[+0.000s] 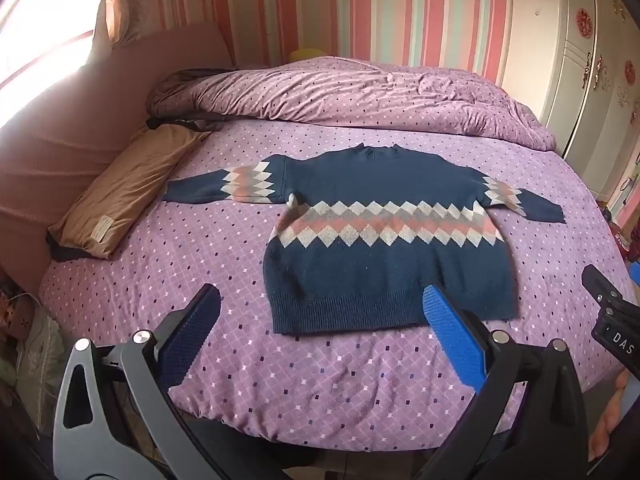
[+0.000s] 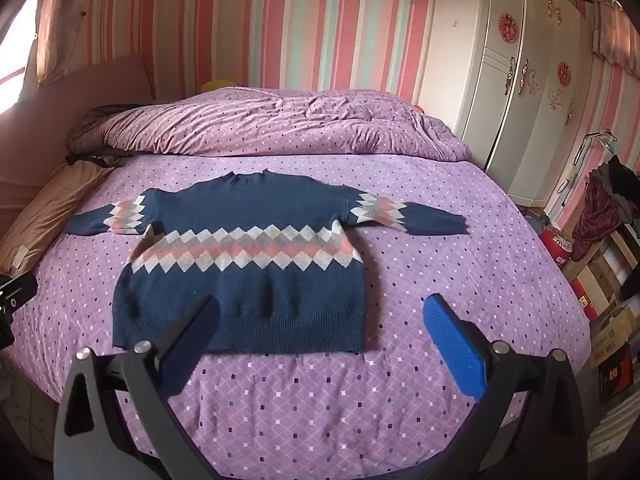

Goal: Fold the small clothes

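Note:
A small navy sweater [image 1: 384, 272] with a band of white, grey and pink diamonds lies flat on the purple bedsheet [image 1: 200, 240], both sleeves spread out, hem toward me. It also shows in the right wrist view [image 2: 248, 280]. My left gripper [image 1: 322, 300] is open and empty, hovering just short of the hem's left part. My right gripper [image 2: 320, 312] is open and empty, hovering over the hem's right corner. The right gripper's body shows at the right edge of the left wrist view [image 1: 612, 320].
A rumpled purple quilt [image 2: 272, 128] lies across the far side of the bed. A tan pillow [image 1: 128, 196] lies at the left by the pink headboard [image 1: 60, 140]. A white wardrobe [image 2: 520, 92] and stacked boxes [image 2: 608, 308] stand to the right.

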Tool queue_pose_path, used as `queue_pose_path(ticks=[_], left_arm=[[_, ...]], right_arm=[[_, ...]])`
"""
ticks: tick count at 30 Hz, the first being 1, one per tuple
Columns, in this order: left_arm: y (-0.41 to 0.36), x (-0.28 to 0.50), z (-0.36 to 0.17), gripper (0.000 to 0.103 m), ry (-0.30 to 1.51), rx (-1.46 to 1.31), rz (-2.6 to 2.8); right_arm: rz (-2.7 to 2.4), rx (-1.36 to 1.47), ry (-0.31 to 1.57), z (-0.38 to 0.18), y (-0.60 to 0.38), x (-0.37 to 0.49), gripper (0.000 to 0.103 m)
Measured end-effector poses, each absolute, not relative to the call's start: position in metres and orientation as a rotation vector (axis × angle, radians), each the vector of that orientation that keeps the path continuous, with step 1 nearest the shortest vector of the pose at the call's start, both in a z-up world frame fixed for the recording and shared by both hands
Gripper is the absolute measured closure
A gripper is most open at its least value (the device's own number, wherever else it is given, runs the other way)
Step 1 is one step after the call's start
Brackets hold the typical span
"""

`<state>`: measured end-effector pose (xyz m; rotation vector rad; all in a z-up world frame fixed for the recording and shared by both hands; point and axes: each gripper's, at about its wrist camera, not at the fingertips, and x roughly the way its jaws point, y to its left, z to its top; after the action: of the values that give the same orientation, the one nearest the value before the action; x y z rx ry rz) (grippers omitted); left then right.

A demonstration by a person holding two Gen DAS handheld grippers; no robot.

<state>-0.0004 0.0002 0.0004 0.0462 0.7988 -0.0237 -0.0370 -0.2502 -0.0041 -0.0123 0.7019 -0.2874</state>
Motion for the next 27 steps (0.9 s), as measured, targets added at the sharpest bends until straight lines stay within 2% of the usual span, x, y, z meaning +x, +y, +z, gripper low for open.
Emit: queue_pose_path(ticks=[27], left_arm=[[-0.002,-0.004,0.001,0.003,0.786,0.045,-0.031]], right_arm=[[-0.289,-0.007,0.691,0.007,-0.252,-0.035,0.001]])
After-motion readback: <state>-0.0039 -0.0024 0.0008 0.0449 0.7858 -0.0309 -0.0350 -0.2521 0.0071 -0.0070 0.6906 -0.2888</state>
